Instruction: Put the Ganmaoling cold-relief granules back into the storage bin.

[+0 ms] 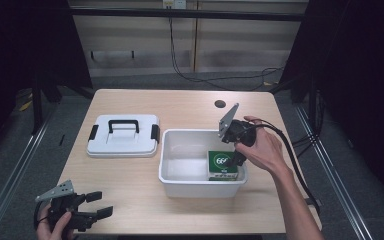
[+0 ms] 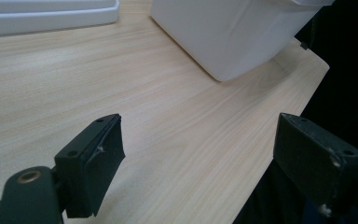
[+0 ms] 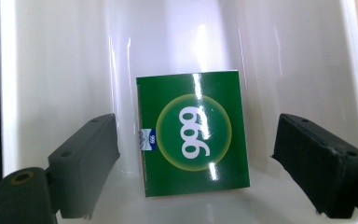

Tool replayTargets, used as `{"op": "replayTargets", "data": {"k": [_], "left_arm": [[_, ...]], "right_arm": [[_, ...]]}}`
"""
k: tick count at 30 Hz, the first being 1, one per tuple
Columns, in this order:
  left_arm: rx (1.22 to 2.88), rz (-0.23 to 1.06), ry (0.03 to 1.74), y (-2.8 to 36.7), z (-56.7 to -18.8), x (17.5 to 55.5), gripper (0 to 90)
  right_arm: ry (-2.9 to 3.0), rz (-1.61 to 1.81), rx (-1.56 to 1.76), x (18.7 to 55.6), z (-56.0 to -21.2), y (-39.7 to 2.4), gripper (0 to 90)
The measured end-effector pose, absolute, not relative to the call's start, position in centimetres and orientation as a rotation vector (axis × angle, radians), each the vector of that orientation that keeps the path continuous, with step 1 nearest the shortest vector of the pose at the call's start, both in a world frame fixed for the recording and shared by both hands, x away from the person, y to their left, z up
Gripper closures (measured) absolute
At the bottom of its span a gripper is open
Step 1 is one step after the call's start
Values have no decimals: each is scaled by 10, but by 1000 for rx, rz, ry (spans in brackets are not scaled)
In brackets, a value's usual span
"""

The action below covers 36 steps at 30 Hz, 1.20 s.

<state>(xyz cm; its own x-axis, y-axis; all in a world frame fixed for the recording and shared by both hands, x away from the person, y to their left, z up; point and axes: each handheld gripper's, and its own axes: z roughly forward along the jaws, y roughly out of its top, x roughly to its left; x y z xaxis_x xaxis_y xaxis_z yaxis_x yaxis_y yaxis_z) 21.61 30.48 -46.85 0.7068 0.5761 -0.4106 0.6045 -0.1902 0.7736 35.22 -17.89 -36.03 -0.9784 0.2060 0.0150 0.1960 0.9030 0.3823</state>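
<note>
A green box [image 1: 222, 165] marked 999 lies flat in the right end of a white bin [image 1: 179, 186]. In the right gripper view the green box [image 3: 193, 132] rests on the bin's floor [image 3: 56, 70], between my spread jaws but untouched by them. My right gripper [image 1: 238, 159] reaches down into the bin just above the box and is open [image 3: 196, 163]. My left gripper [image 1: 101, 204] hovers at the table's front left corner, open with nothing between its fingers [image 2: 198, 158]. Ahead of it stands the bin's outer wall [image 2: 233, 37].
A white lid [image 1: 123, 135] with a black handle and black side clips lies flat left of the bin; its edge [image 2: 46, 16] appears at the top of the left gripper view. A dark round hole [image 1: 220, 104] marks the far table. The front table edge [image 2: 279, 140] runs close to my left gripper.
</note>
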Motion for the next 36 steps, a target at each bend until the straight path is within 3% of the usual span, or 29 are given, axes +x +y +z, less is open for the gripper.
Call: {"op": "replayTargets", "data": {"k": [22,36], "left_arm": [[1865,-25,926,306,-469,217,159],[1860,-25,935,306,-469,217,160]], "right_arm": [[2751,1110,486,319,-340,-251,162],[2507,1249,703,286,-351,-306,164]]}}
